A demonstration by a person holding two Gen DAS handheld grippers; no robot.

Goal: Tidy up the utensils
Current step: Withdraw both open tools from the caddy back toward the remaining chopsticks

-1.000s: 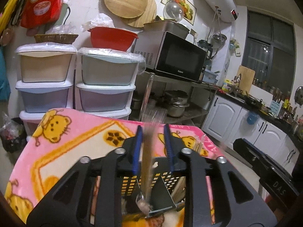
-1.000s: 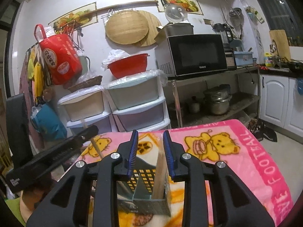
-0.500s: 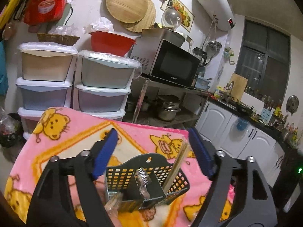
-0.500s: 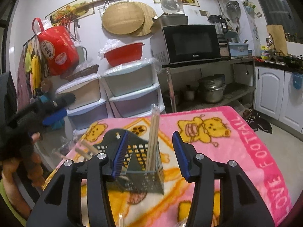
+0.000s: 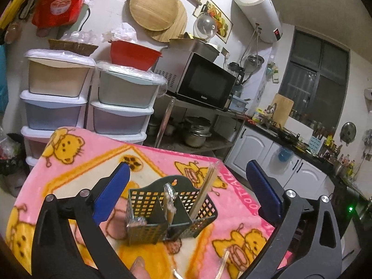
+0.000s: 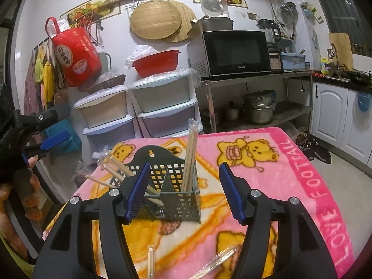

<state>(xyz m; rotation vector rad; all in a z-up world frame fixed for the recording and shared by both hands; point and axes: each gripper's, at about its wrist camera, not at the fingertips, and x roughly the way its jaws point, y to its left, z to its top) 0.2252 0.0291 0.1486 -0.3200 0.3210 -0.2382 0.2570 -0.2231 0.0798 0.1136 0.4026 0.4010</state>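
A dark green perforated utensil caddy [image 5: 162,211] stands on the pink bear-print blanket [image 5: 76,162]; it also shows in the right wrist view [image 6: 186,186]. Wrapped chopsticks [image 6: 189,158] stand upright in its right compartment, and several wooden utensils [image 6: 116,165] lean out of its left side. A wrapped spoon [image 5: 169,202] stands in the middle compartment. My left gripper [image 5: 186,193] is open and empty, above and in front of the caddy. My right gripper [image 6: 183,190] is open and empty, straddling the caddy's near side.
More wrapped utensils lie on the blanket near the front edge [image 6: 215,262], with a wrapped chopstick pair [image 6: 150,261] beside them. Stacked plastic drawers [image 5: 121,107] and a microwave [image 6: 234,51] on a metal shelf stand behind the table. White cabinets [image 6: 337,116] are at the right.
Both grippers opened and let go of their utensils into the caddy, then drew back from it. The spoon and chopsticks now stand in the caddy.
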